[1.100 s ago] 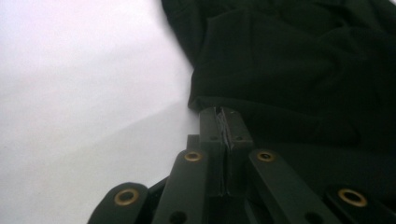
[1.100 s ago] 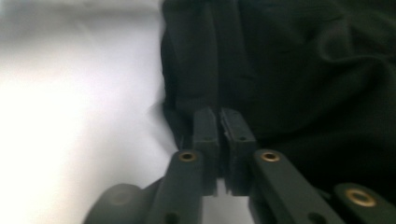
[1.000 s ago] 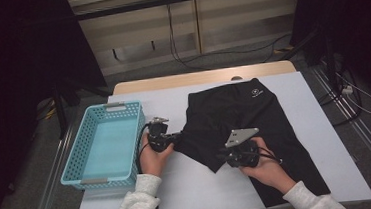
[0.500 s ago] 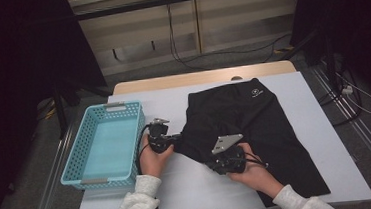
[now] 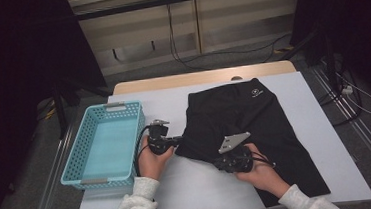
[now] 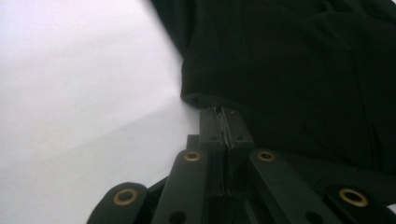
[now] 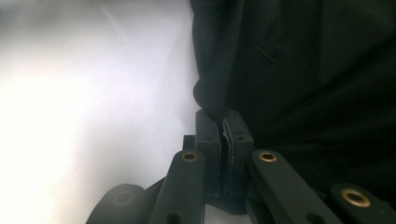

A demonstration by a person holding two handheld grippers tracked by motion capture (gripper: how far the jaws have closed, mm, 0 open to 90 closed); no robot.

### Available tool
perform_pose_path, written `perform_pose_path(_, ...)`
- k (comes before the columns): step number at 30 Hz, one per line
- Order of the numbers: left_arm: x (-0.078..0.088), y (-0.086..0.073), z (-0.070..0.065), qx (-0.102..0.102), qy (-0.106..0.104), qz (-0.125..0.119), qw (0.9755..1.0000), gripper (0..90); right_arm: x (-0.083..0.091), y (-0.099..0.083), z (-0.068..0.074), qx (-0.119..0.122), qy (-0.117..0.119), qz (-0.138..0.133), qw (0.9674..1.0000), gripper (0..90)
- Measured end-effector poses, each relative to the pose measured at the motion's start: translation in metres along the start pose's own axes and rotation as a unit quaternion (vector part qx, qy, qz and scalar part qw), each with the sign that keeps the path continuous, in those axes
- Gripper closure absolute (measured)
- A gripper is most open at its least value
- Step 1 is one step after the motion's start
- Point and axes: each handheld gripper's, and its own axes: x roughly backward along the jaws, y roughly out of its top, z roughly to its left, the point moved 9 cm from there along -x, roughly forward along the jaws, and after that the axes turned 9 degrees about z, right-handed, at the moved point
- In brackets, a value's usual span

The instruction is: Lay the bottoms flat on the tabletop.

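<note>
A black garment [image 5: 255, 119] with a small white logo lies spread on the white table [image 5: 180, 195]. My left gripper [image 5: 179, 141] comes in from the left and is shut on the garment's left hem. In the left gripper view the jaws [image 6: 226, 114] meet on the cloth's [image 6: 303, 70] rolled edge. My right gripper [image 5: 218, 162] lies low at the garment's near-left edge. Its jaws have just been closing. In the right gripper view they [image 7: 223, 116] pinch a fold of the black cloth [image 7: 317, 70].
A light blue plastic basket [image 5: 108, 108] stands at the table's left side, close beside my left hand. Bare white tabletop lies in front of the garment and behind the basket. Cables run over the floor beyond the table.
My right gripper has shifted a little to the left along the garment's near edge and closed on the cloth. The left gripper has stayed where it was.
</note>
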Motion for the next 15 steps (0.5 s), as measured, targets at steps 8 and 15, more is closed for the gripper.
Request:
perform_pose_path(8, -0.003, -0.009, -0.012, -0.007, -0.001, 0.012, 0.9999, 88.4, 0.016, -0.015, 0.001, 0.014, -0.020, 0.007, 0.9997, 79.8)
perform_pose_path(15, -0.005, -0.008, -0.009, -0.007, 0.006, 0.010, 0.9999, 88.2, 0.001, 0.010, 0.011, 0.033, -0.033, -0.024, 0.9986, 50.9)
